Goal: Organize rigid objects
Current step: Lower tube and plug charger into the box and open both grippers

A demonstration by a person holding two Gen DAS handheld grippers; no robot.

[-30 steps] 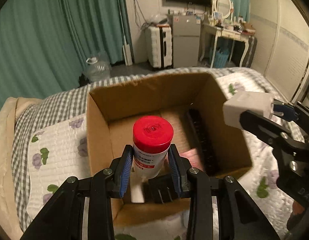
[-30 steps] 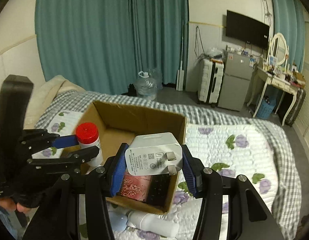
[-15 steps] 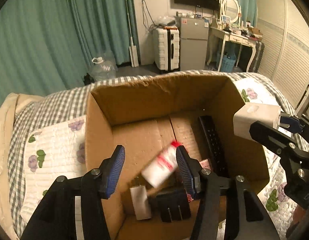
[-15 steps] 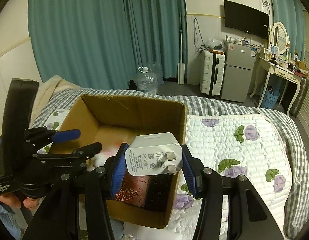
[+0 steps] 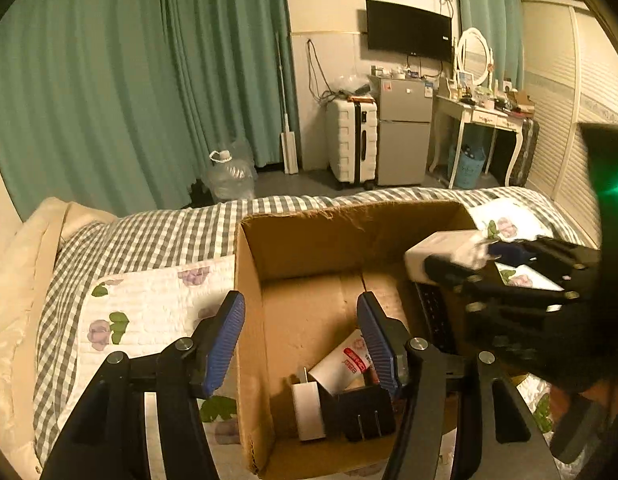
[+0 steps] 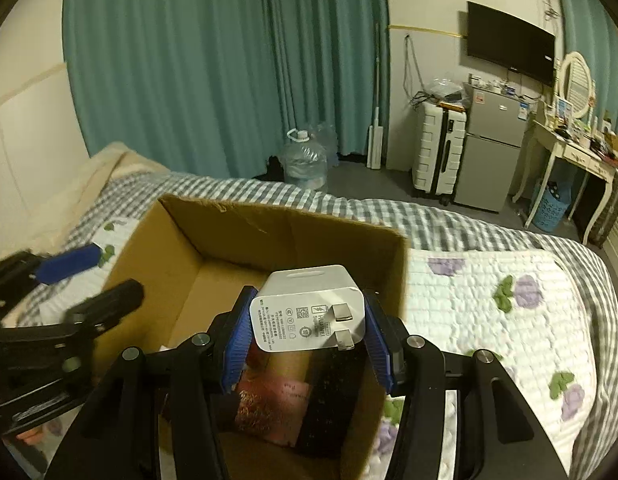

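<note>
Left gripper [image 5: 301,332] is gaping empty over the cardboard box [image 5: 249,312]; right gripper [image 6: 307,340] is clamping the white charger [image 6: 309,308] at the box's 3 o'clock side

You see a brown cardboard box [image 5: 349,236] on a grey-and-white checked blanket [image 5: 157,232]; white quilt [image 6: 509,312] with purple flowers, green leaves; white charger [image 6: 309,308], grey prongs; blue gripper pads [image 5: 225,336]; teal curtains [image 6: 229,60].

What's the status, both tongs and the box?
Left tongs open, empty. Right tongs shut on white charger, over cardboard box. Red-capped bottle lying inside. Nothing blocking the drop.
</note>
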